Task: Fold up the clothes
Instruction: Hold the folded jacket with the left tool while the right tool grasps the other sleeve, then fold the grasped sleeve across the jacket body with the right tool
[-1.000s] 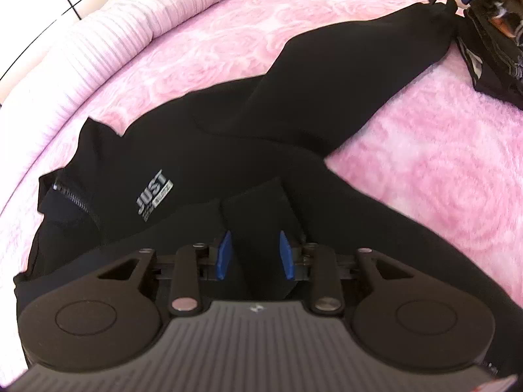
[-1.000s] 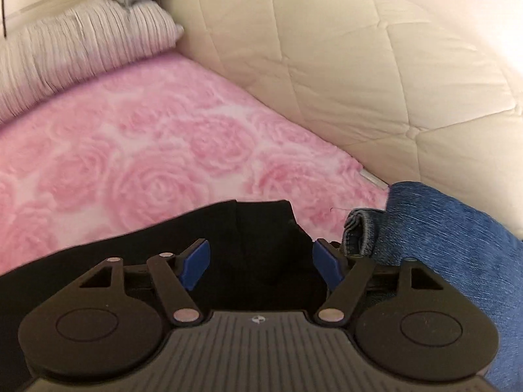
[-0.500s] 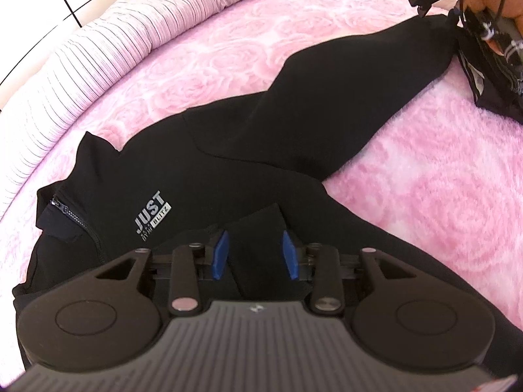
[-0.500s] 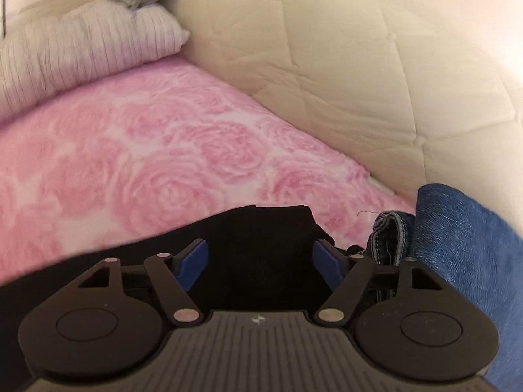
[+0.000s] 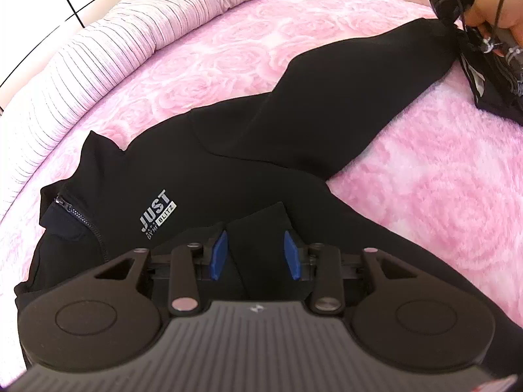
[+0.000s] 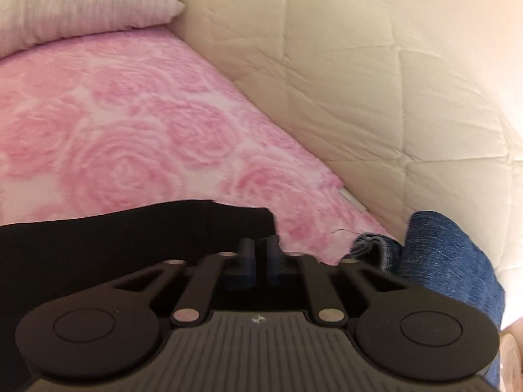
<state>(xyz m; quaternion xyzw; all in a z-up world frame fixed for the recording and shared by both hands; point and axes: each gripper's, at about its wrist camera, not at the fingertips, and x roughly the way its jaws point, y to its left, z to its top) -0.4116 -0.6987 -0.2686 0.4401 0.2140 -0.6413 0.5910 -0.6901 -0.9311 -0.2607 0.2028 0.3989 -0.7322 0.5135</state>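
Observation:
A black zip-neck top (image 5: 261,163) with a white "JUST BLITZ" logo (image 5: 158,214) lies spread on a pink rose-pattern blanket (image 5: 441,179). One sleeve is folded in over the chest, and its cuff (image 5: 258,225) sits between the blue pads of my left gripper (image 5: 256,251), which stand apart. The other sleeve (image 5: 359,98) stretches out to the upper right. At its end my right gripper (image 6: 260,248) is closing, jaws nearly together on the cuff (image 6: 163,228). A hand (image 5: 497,9) holds that gripper.
A striped pink pillow (image 5: 98,58) runs along the far side of the bed. A cream quilted cover (image 6: 359,81) rises at the right, with blue jeans (image 6: 451,261) beside the cuff. Another dark garment (image 5: 490,91) lies at the right edge.
My right gripper's jaws went from wide apart to nearly together on the sleeve cuff. The left gripper's pads have spread slightly; the hand stayed put.

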